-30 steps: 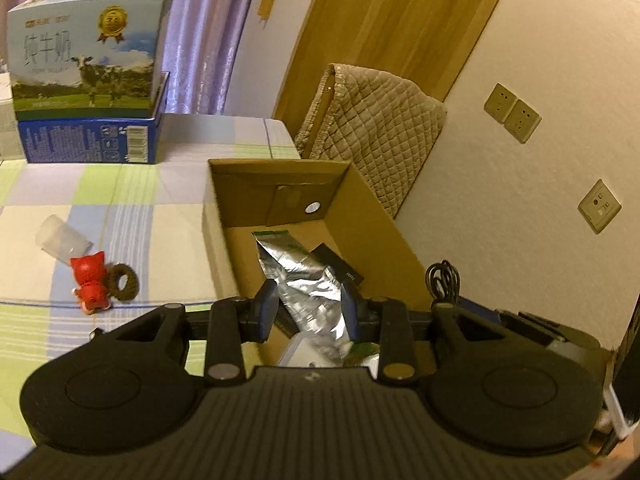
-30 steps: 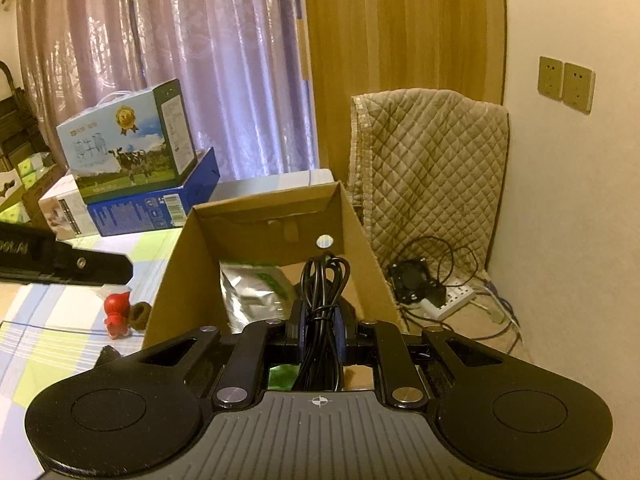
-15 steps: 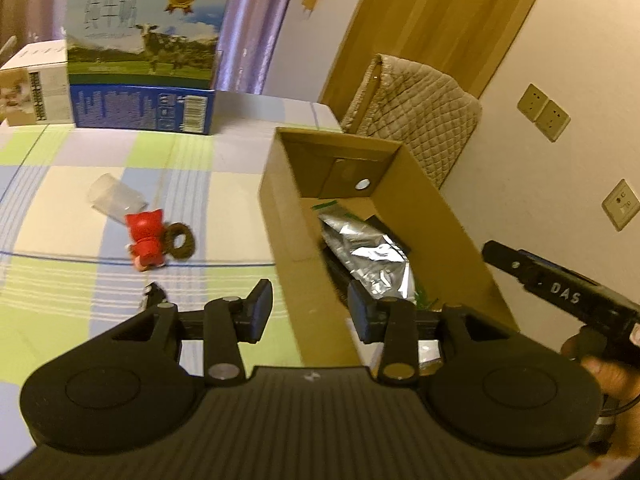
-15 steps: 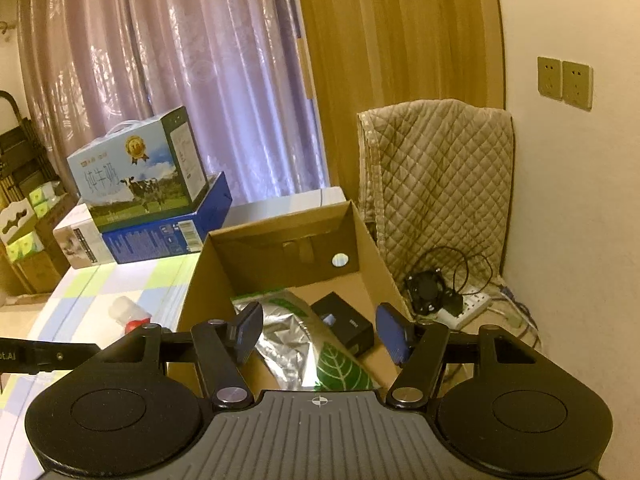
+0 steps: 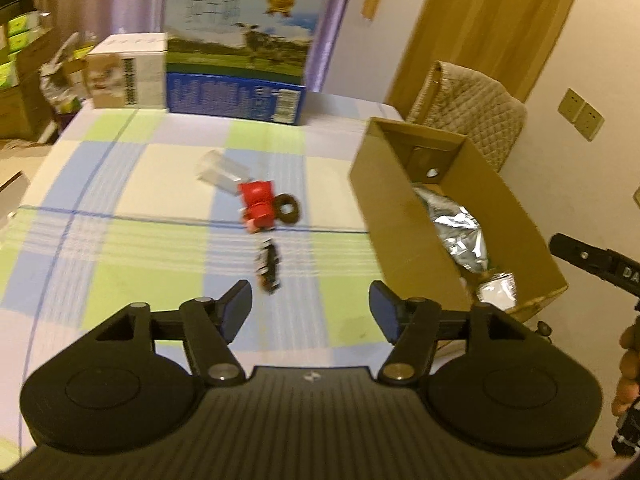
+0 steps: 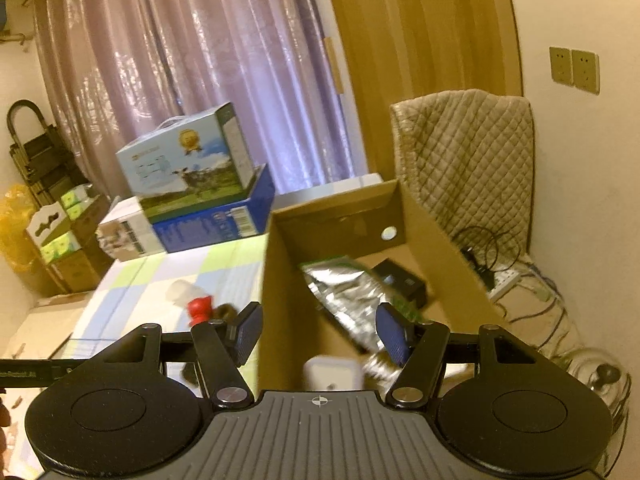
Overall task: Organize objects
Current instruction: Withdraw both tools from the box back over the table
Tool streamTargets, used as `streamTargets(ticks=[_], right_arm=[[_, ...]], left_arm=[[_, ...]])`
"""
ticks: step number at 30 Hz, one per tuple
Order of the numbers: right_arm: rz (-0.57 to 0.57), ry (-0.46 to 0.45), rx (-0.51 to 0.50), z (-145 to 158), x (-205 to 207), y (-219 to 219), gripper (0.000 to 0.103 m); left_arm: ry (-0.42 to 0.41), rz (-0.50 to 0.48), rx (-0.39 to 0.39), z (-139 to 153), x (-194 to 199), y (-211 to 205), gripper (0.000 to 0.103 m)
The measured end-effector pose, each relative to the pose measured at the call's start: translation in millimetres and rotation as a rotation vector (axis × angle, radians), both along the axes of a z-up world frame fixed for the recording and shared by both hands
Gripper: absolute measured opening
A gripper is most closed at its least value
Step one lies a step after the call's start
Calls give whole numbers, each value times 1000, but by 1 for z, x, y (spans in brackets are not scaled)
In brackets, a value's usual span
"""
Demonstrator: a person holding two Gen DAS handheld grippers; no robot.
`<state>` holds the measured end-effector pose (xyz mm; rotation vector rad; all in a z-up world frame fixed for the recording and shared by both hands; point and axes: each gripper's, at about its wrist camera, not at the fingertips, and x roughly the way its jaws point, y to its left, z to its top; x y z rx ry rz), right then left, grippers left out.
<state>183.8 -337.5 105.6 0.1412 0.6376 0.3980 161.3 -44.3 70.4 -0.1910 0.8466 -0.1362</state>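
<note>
Cardboard box (image 5: 400,216) holds a foil pouch (image 6: 344,292) and black case (image 6: 400,278). Left gripper (image 5: 310,312), fingers spread empty, hovers above the table's clip (image 5: 269,266); right gripper (image 6: 320,334), also spread, over the box.

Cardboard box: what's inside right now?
In the cardboard box: a silver foil pouch, a small black box behind it, and a white item at the near end. Anything under the pouch is hidden.
</note>
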Motion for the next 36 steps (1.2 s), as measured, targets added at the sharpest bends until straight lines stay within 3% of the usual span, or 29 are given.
streamTargets(ticks=[3, 14, 23, 36], right_arm=[[21, 1, 1, 1, -18, 12, 60], [109, 36, -30, -16, -69, 51, 60], [154, 52, -44, -24, -85, 73, 60], [179, 76, -59, -37, -86, 87, 60]], left_arm=[[4, 26, 6, -2, -14, 15, 72], [10, 86, 51, -12, -59, 49, 95], [13, 130, 80, -17, -75, 69, 102], [23, 152, 84, -24, -76, 80, 102]])
